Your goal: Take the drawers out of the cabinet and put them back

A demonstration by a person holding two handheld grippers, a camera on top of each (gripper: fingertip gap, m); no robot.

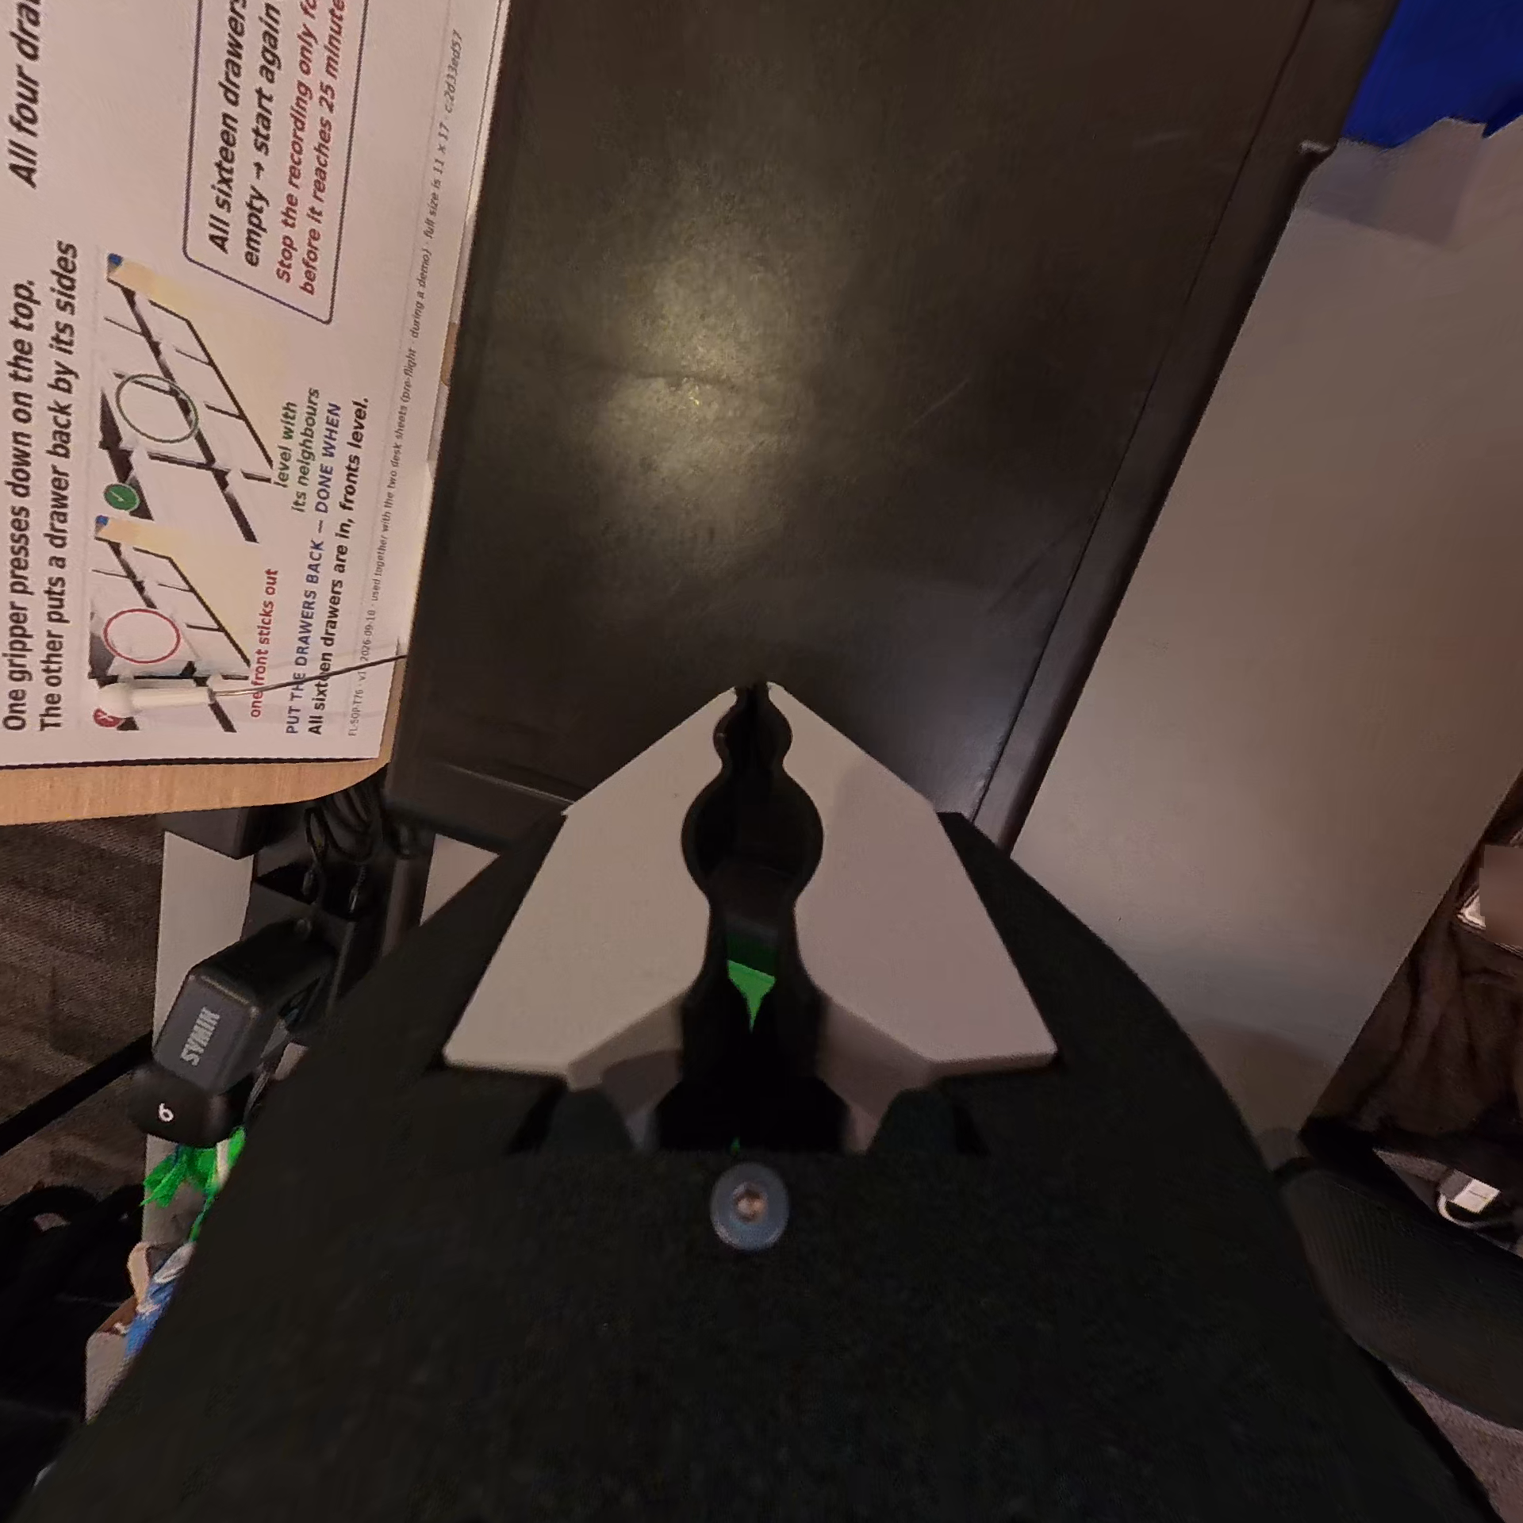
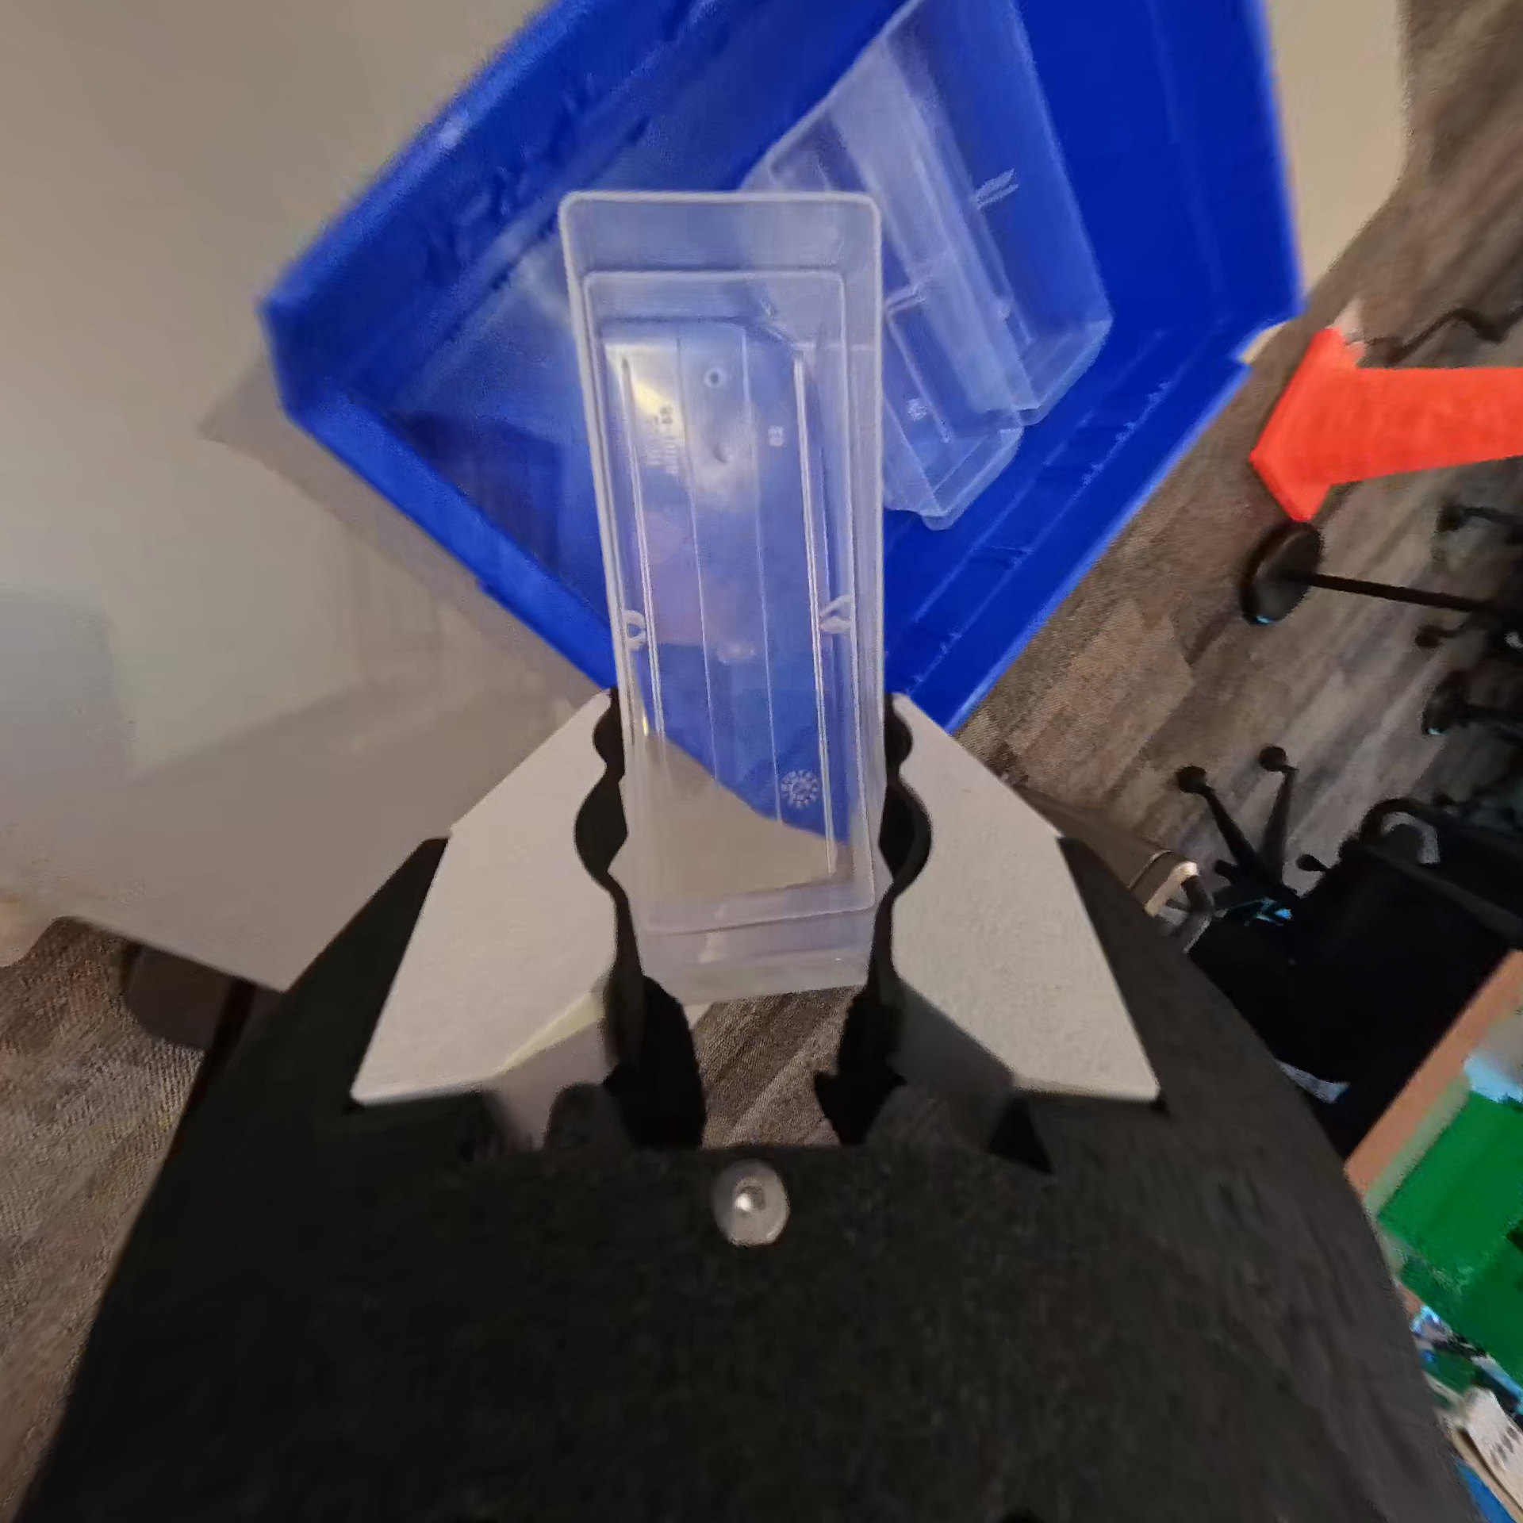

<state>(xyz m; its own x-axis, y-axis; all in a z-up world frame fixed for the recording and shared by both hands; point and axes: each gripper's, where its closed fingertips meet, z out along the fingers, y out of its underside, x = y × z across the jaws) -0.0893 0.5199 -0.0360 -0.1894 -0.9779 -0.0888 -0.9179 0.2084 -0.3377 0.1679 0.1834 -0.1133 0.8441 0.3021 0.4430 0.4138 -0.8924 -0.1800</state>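
Observation:
In the right wrist view my right gripper (image 2: 750,733) is shut on a clear plastic drawer (image 2: 725,527), gripped by its two long sides and held above a blue bin (image 2: 1071,577). More clear drawers (image 2: 972,346) lie inside the bin. In the left wrist view my left gripper (image 1: 754,692) is shut and empty, its tips resting on or just above the flat dark top of the cabinet (image 1: 783,371). The cabinet's front and drawer slots are hidden from both views.
A printed instruction sheet (image 1: 206,371) lies on a wood desk (image 1: 189,791) left of the cabinet. A grey surface (image 1: 1277,577) lies right of it. An orange part (image 2: 1384,420), chair bases (image 2: 1335,593) and a green object (image 2: 1459,1220) are at the right of the bin.

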